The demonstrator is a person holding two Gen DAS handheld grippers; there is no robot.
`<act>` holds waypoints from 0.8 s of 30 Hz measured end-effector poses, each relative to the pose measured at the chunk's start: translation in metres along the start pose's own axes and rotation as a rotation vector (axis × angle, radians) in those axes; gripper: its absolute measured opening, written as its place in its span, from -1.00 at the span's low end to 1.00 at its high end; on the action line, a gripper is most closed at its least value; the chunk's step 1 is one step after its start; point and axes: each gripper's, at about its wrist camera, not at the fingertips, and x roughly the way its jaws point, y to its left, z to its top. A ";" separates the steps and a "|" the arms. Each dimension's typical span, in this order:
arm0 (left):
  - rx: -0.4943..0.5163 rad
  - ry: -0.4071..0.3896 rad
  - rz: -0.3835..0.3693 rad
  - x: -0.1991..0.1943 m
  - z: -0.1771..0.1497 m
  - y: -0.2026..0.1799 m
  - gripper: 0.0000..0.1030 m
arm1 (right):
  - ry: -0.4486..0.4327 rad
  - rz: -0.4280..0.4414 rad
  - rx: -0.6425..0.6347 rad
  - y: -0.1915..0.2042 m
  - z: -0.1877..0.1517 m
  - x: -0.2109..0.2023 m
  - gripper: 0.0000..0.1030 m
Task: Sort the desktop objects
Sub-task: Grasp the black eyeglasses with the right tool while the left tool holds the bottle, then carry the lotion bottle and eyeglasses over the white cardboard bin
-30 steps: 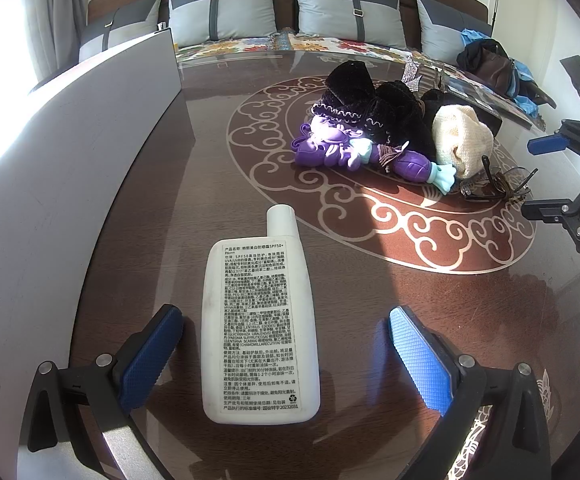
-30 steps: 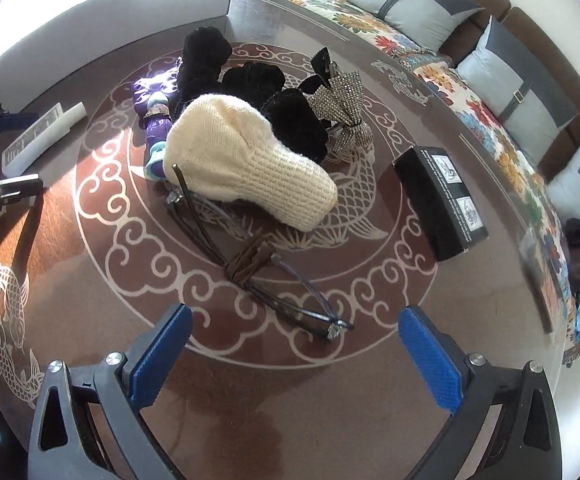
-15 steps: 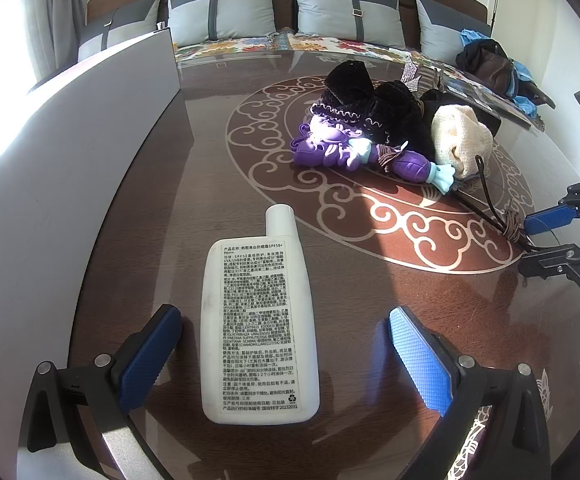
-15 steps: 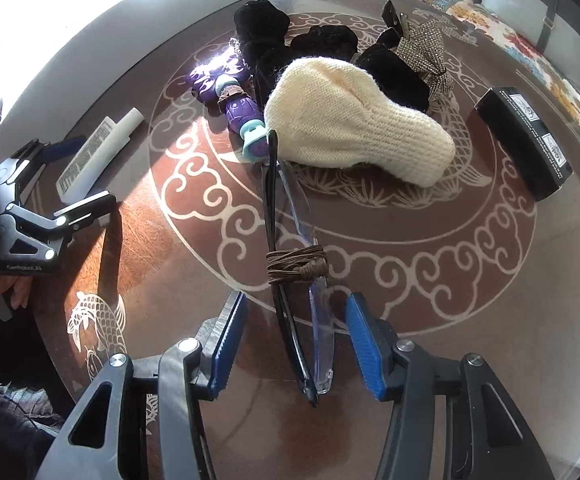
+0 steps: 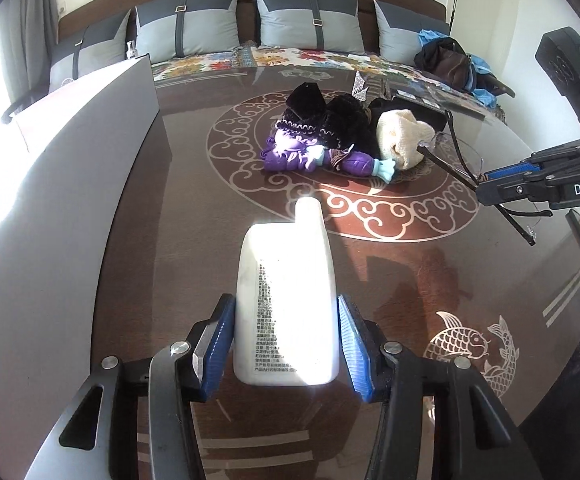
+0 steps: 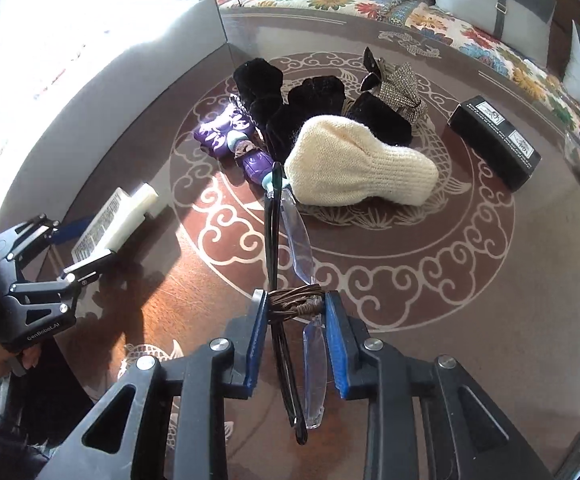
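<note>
My left gripper (image 5: 285,344) is shut on a white flat bottle (image 5: 285,300) with printed text, held above the dark table (image 5: 149,280). The bottle also shows in the right wrist view (image 6: 113,224). My right gripper (image 6: 296,332) is shut on folded black glasses (image 6: 273,240) with a brown cord bracelet (image 6: 296,300) wrapped around them, lifted off the table. The glasses also show in the left wrist view (image 5: 456,160). A pile at the table's middle holds a cream knit hat (image 6: 354,168), black fluffy items (image 6: 290,112) and a purple toy (image 6: 233,136).
A grey panel (image 5: 69,168) stands along the table's left side. A black box (image 6: 494,140) lies at the right of the pile, and a sparkly bow (image 6: 400,88) lies behind it. A sofa with grey cushions (image 5: 306,16) runs behind the table.
My left gripper has closed on the white bottle and lifted it. My right gripper has closed on the glasses with the bracelet and raised them off the table.
</note>
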 end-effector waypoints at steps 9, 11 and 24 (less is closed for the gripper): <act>-0.213 -0.156 -0.105 -0.093 0.035 0.056 -0.02 | -0.112 0.083 0.049 0.030 0.039 -0.054 -0.44; -0.249 -0.182 -0.068 -0.118 0.040 0.090 -0.02 | -0.145 0.116 0.031 0.052 0.061 -0.062 -0.44; -0.484 -0.026 0.259 -0.129 -0.003 0.308 -0.02 | -0.245 0.424 -0.071 0.284 0.158 -0.025 -0.43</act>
